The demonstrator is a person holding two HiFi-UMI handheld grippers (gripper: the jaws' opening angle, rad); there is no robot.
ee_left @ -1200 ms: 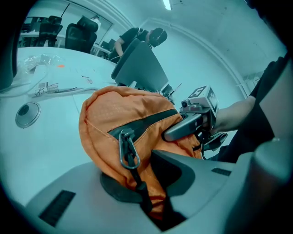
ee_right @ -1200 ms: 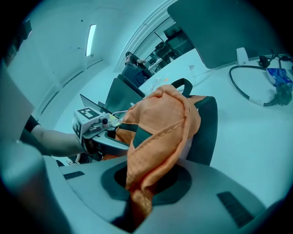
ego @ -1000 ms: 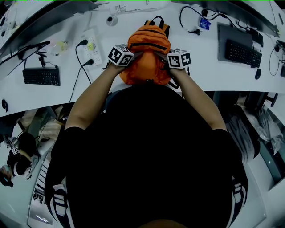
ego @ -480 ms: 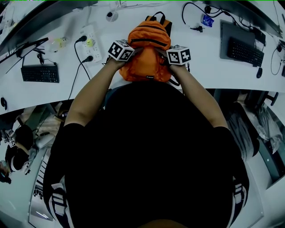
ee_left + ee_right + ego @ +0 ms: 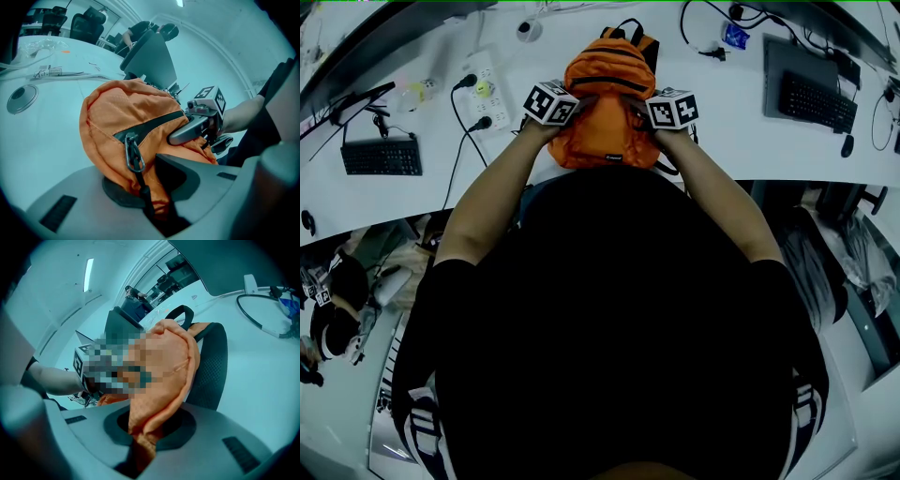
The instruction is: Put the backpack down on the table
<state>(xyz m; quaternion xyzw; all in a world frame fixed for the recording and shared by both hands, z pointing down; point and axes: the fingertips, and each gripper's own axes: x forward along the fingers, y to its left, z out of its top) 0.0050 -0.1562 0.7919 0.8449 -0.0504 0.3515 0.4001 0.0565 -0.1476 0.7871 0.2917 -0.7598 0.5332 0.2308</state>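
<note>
An orange backpack (image 5: 607, 112) sits at the near edge of a white desk (image 5: 741, 131), at 12 o'clock from the person, gripped from both sides. The left tongs (image 5: 151, 206) pinch a fold of orange fabric and a black cord at the pack's 9 o'clock side, while the right tongs (image 5: 139, 446) are pressed together on a bunched fold at its 3 o'clock side. No writing can be read: a small dark label (image 5: 613, 159) low on the pack is too small to make out, and the only other print is the square patterns on the marker cubes (image 5: 550, 102). Only the left gripper view shows the black zip (image 5: 150, 124) and a metal snap hook (image 5: 134, 154). Only the right gripper view shows the black mesh strap (image 5: 211, 366). The head view alone takes in a power strip (image 5: 486, 94) at the pack's 10 o'clock and a keyboard (image 5: 382, 157) at 8 o'clock.
</note>
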